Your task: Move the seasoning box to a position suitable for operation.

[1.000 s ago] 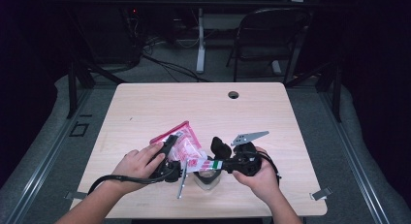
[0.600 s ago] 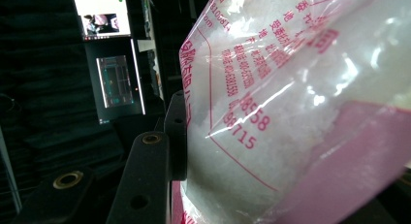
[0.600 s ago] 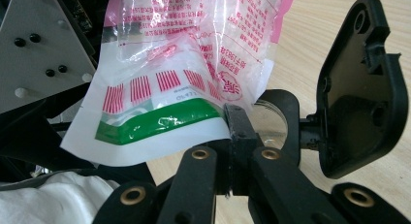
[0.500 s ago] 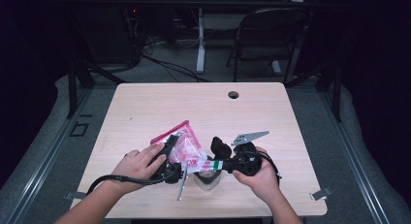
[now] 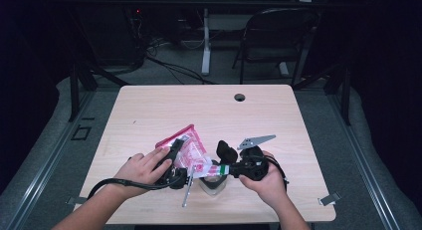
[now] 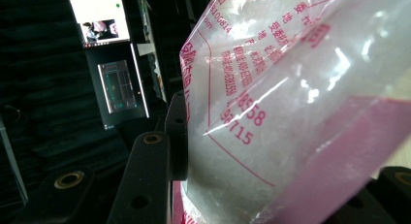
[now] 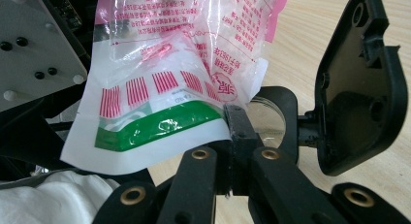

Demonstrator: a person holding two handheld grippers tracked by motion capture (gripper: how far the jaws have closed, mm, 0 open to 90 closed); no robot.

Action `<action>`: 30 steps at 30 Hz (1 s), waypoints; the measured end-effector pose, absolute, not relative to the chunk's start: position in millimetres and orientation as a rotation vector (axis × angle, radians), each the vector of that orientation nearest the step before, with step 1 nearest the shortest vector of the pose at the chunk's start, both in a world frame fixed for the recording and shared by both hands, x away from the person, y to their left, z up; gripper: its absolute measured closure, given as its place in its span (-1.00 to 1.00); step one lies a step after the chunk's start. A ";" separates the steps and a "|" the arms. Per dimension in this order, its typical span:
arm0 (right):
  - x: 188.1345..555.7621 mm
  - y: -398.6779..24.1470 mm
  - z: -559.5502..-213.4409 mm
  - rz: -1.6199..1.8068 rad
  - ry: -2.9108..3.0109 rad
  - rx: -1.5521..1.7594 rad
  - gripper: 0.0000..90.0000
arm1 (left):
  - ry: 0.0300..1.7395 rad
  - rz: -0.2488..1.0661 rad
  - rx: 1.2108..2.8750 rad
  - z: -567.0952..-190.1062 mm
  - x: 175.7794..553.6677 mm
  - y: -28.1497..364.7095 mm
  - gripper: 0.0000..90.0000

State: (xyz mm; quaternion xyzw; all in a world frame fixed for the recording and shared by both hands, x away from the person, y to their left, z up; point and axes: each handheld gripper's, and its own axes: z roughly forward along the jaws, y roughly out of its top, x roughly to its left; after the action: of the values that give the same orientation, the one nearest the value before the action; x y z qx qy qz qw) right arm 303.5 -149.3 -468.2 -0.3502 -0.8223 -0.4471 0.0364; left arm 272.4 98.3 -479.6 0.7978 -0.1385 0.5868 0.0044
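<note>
So the bag (image 5: 189, 153) you've got is a clear plastic pouch with pink-red edges and a lot of red printed text and numbers, and you can see white grainy stuff through it in the left gripper view. At one end there's a white strip with a green band and a row of red striped blocks, all pretty crinkled. It sits at the near middle of the table (image 5: 278, 115), stretched between your two grippers. From the high view its long axis runs on a slant, pink end pointing up-left and away from you, the green-and-white end pointing down-right toward your right hand.

Your left gripper (image 5: 171, 163) has its jaws partway apart and wrapped around the fat middle of the bag, pads pressing on it. Your right gripper (image 7: 236, 122) is clamped all the way down, pinching the corner of the white and green strip (image 7: 160, 129). A clear glass (image 5: 211, 182) sits on the table just under that end.
</note>
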 end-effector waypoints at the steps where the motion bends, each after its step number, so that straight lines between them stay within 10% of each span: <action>1: 303.4 -149.2 -468.2 -1.374 -2.525 -1.076 1.00 | -0.438 1.841 2.499 -479.1 272.5 98.2 0.46; 30: 305.2 -150.5 -471.0 -1.361 -2.524 -1.078 1.00 | -0.521 1.904 2.478 -473.7 269.2 94.4 0.49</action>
State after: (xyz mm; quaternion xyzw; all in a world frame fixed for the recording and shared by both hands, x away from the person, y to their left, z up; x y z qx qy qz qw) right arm 305.2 -150.5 -471.0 -0.3515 -0.8233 -0.4439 0.0389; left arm 269.2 94.4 -473.7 0.7821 -0.1644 0.6009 -0.0131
